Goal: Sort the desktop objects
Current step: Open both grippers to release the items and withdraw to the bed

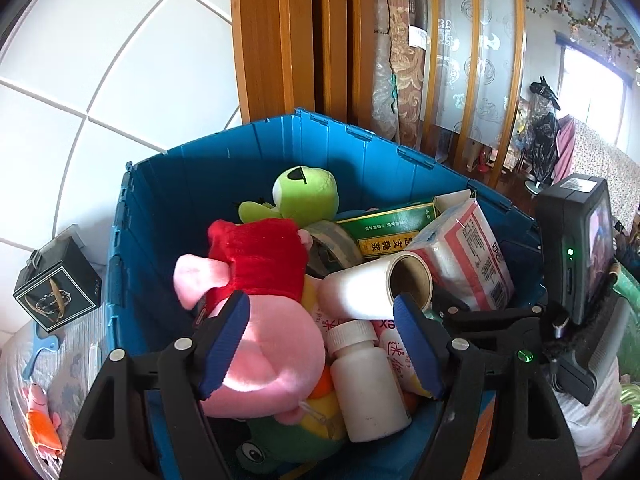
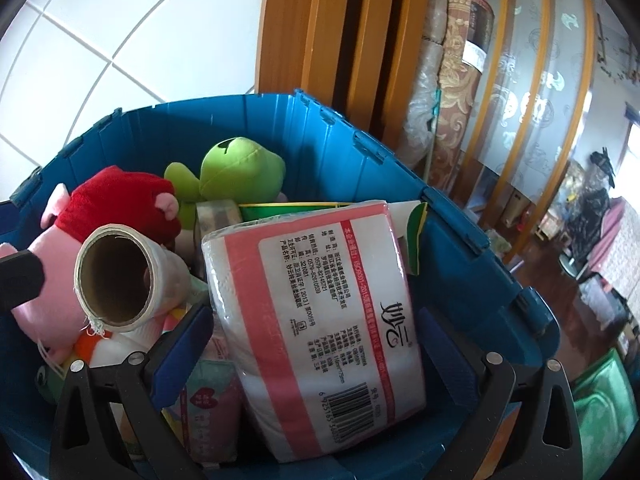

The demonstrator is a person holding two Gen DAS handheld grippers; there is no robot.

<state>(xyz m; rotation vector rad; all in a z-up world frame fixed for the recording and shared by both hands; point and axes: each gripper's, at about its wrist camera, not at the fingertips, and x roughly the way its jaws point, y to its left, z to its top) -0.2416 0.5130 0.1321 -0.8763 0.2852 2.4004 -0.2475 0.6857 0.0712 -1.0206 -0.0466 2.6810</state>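
A blue crate [image 1: 168,208] [image 2: 460,264] holds several objects: a pink pig plush in a red dress [image 1: 260,332] [image 2: 116,200], a green frog plush [image 1: 304,194] [image 2: 236,168], a white bottle [image 1: 368,380], a white roll with a cardboard core [image 1: 372,288] [image 2: 120,276], a green box [image 1: 392,228] and a pink-and-white tissue pack [image 1: 468,256] [image 2: 320,320]. My left gripper [image 1: 320,344] is open above the pig and bottle, holding nothing. My right gripper [image 2: 316,356] is open with its fingers on either side of the tissue pack.
A black box [image 1: 56,284] and a small orange-dressed pig toy [image 1: 40,420] lie on the patterned cloth left of the crate. A tiled wall, a wooden door frame [image 1: 280,40] and a rolled carpet [image 1: 400,60] stand behind. A green item [image 2: 600,400] is at right.
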